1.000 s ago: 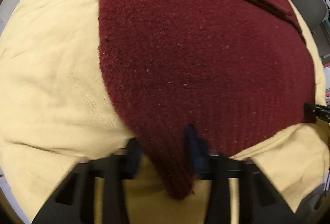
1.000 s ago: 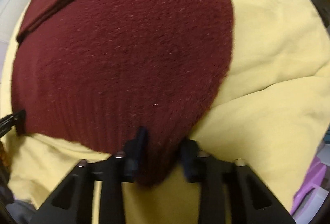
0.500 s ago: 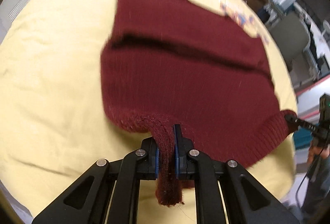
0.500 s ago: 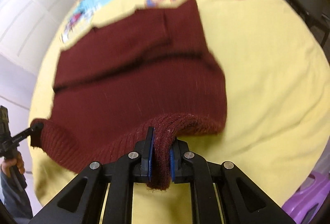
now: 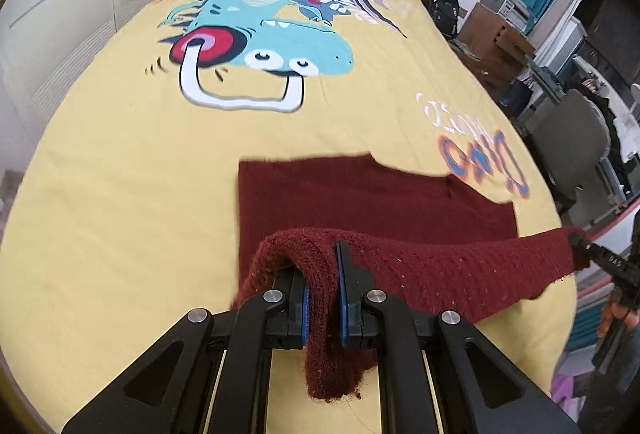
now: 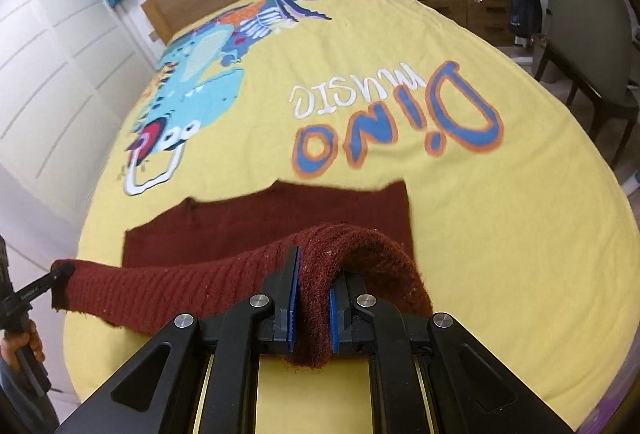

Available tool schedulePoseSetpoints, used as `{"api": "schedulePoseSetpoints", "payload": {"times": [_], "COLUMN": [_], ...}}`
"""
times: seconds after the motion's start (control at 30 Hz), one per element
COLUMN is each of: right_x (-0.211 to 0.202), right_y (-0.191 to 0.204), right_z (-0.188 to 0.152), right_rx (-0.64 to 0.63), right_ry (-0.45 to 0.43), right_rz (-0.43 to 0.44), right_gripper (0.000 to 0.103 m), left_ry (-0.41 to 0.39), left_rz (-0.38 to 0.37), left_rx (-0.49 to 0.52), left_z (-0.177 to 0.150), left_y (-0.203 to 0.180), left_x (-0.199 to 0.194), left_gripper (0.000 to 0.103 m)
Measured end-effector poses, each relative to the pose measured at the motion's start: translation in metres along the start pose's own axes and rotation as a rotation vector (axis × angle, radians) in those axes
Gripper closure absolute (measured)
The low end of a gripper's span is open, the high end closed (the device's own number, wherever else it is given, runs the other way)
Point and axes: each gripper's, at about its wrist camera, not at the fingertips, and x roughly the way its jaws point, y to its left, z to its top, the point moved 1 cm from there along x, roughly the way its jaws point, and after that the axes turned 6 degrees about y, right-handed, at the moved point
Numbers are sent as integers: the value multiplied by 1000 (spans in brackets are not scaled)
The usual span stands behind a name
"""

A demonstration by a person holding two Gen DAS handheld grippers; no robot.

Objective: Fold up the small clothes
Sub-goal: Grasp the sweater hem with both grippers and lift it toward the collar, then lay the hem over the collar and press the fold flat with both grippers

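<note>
1. The left claw (image 5: 322, 288) and right claw (image 6: 311, 304) are each clamped on a hem corner of the maroon sweater (image 5: 400, 202).
2. Since a second ago both have risen, lifting the hem clear.
3. Its far half lies flat on the yellow bedspread (image 6: 460, 202), so the fold-over is likely under way.

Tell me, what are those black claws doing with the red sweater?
A person is folding it on the bed. The left gripper and the right gripper are each shut on a bottom corner of the sweater, one at each end of the ribbed hem. That hem is lifted off the yellow cover, while the top part lies flat farther up the bed.
</note>
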Motion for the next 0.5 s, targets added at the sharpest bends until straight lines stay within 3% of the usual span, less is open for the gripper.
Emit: {"api": "schedulePoseSetpoints", "payload": {"times": [0.2, 0.33, 0.43, 0.5], "right_x": [63, 95, 108, 109], "right_y": [-2, 0, -4, -6], "right_z": [28, 23, 15, 11], "right_rx": [14, -23, -11, -5], "right_ry": [98, 144, 169, 164], "right_rz": [-95, -175, -182, -192], "right_gripper": [92, 91, 88, 81], "left_ry": [89, 119, 155, 165], "left_rz": [130, 179, 221, 244], "left_rx": [15, -1, -33, -18], "left_z": [26, 25, 22, 19], "left_y": [4, 13, 20, 19], "left_x": [67, 100, 118, 124], "left_gripper": [94, 94, 92, 91]}}
